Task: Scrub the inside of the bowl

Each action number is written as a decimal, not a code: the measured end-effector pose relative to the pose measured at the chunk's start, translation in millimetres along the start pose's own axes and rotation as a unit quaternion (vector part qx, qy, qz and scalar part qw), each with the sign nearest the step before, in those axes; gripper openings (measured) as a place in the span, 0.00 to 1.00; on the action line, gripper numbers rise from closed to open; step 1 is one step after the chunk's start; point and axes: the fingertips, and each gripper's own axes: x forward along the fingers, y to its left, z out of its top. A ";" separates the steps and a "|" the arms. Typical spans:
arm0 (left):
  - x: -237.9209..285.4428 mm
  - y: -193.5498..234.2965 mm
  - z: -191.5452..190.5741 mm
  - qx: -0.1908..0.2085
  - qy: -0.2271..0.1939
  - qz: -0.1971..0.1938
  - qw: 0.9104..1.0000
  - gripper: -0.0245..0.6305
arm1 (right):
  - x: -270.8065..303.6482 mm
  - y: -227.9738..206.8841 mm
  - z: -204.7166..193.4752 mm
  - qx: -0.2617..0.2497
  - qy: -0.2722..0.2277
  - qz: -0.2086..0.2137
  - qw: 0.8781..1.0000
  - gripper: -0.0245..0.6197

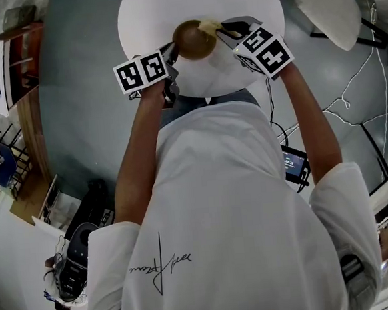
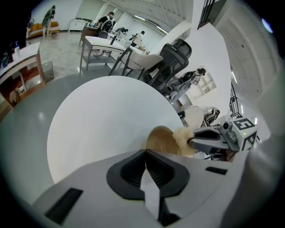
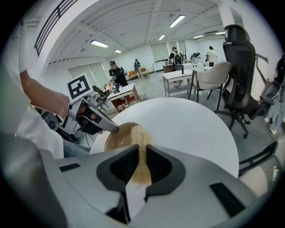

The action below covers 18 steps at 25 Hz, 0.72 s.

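Bowl (image 1: 194,40) over the table (image 1: 149,14) edge, rim pinched by left gripper (image 2: 145,152) jaws — right gripper (image 3: 141,150) jaws clamp scrubber (image 3: 136,132) inside

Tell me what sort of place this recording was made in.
Most likely an open-plan office or lab workspace, not a kitchen: long desks with people at them, wheeled office chairs, and strip lights across a wide ceiling. The bowl is held over a round white table.

R gripper (image 3: 141,153) clamped on tan scrubber (image 3: 139,133), tip in brown bowl (image 3: 115,140), L gripper (image 3: 116,129) at rim
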 end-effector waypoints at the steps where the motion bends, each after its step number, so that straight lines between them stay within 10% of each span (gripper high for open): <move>1: -0.2 0.0 0.2 0.002 0.001 0.001 1.000 0.05 | 0.5 -0.9 1.3 -0.002 -0.001 -0.001 1.000 0.13; 18: -0.7 0.3 -1.9 0.008 0.010 -0.006 1.000 0.05 | 6.4 -5.9 11.1 -0.004 -0.006 -0.002 1.000 0.13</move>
